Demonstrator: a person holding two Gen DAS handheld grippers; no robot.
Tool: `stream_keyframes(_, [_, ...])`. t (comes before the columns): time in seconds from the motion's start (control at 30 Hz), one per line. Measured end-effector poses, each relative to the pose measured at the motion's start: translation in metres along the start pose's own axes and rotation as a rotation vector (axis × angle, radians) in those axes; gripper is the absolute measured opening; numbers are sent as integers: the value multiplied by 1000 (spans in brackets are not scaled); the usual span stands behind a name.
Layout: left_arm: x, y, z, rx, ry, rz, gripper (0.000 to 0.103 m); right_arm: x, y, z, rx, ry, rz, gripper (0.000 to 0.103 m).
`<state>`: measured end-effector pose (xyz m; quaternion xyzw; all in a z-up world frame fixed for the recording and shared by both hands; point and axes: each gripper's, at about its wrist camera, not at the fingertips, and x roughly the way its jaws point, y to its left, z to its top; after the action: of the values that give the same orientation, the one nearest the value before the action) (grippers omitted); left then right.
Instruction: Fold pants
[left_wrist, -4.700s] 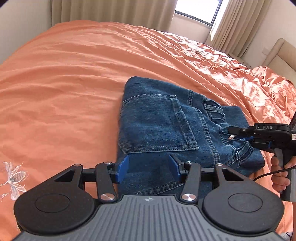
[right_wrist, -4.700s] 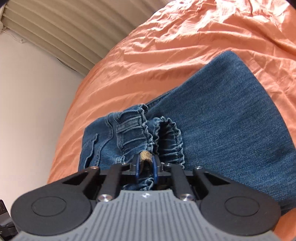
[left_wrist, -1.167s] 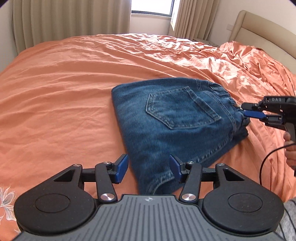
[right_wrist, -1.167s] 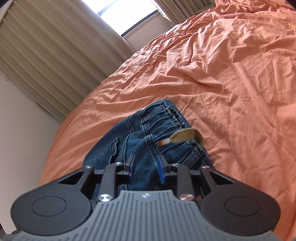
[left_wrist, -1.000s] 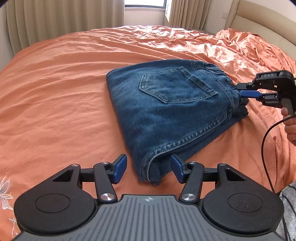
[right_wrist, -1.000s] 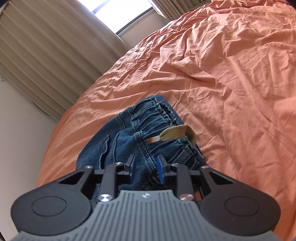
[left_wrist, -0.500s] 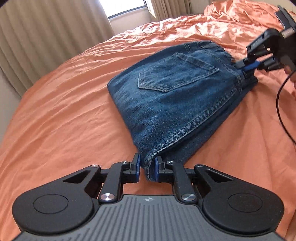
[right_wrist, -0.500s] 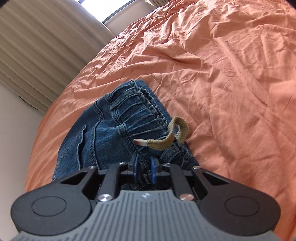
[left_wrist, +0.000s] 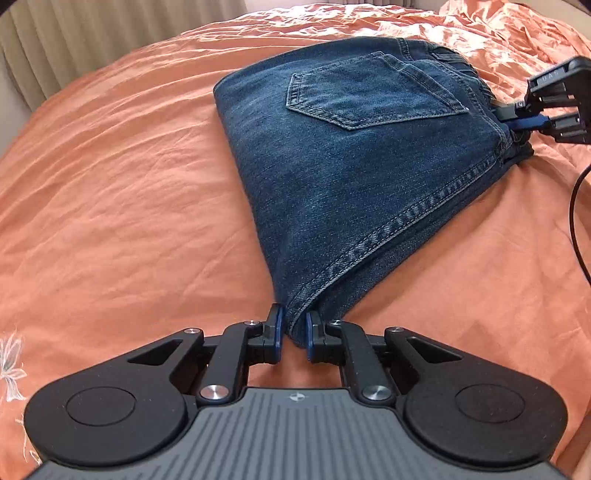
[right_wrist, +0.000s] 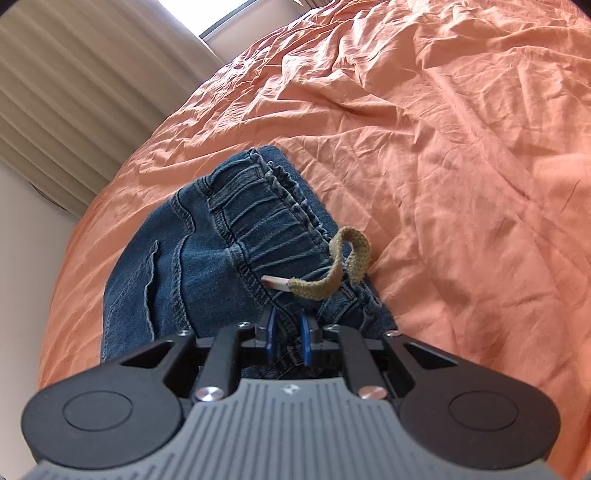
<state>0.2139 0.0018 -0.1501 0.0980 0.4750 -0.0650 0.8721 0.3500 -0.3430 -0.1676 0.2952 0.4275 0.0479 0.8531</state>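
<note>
Dark-blue denim pants (left_wrist: 354, 147), orange bedsheet (left_wrist: 110, 184) — tan drawstring (right_wrist: 332, 273)

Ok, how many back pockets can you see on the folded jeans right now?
1. The back pocket sits on the top layer of the jeans, near the waistband end, in the left wrist view. A second may be hidden in the fold.

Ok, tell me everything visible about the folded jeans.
The dark blue denim jeans lie folded flat on the orange bedsheet, back pocket up, elastic waistband gathered, an olive drawstring loose beside it. The left tongs pinch the folded near corner; the right tongs pinch the waistband end.
</note>
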Motion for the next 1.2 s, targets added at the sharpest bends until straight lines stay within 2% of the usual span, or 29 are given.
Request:
stream_keyframes(0.23, [-5,10,-3,-73,58,-37,13,-13,-11,-7,69,14,20,6])
stream_keyframes(0.3, [-8,13,-7,-72,81,-24,12,-18,-14,-9,78,16,18,0])
stream_keyframes(0.37, [-15,19,-11,-91,75,-24,13,-23,-13,-11,68,14,10,1])
stream_keyframes(0.4, [-20,23,-12,-116,67,-32,13,-26,-11,-13,60,15,-15,6])
stream_keyframes(0.43, [-25,28,-13,-141,56,-42,14,-30,-10,-15,44,13,-45,18])
stream_keyframes(0.47, [-33,33,-13,-166,37,-52,16,-34,-11,-15,33,6,-50,19])
stream_keyframes(0.53, [-45,44,-11,-211,0,-72,17,-49,-15,-15,40,-26,-10,19])
stream_keyframes(0.57, [-51,49,-8,-235,-18,-85,21,-56,-16,-15,36,-39,12,20])
stream_keyframes(0.63, [-59,59,-1,-282,-48,-106,26,-68,-17,-12,21,-61,44,33])
stream_keyframes(0.77, [-63,74,25,-360,-91,-146,36,-82,-12,1,-49,-81,77,43])
stream_keyframes(0.8, [-62,76,33,-363,-100,-142,38,-83,-9,6,-69,-74,82,54])
stream_keyframes(0.87, [-56,76,49,-361,-111,-119,42,-82,-5,14,-108,-57,98,62])
stream_keyframes(1.03, [-35,77,81,-364,-94,-103,56,-69,11,32,-233,21,118,65])
stream_keyframes(1.2, [-13,82,102,-353,-89,-106,66,-47,17,58,-271,79,120,66])
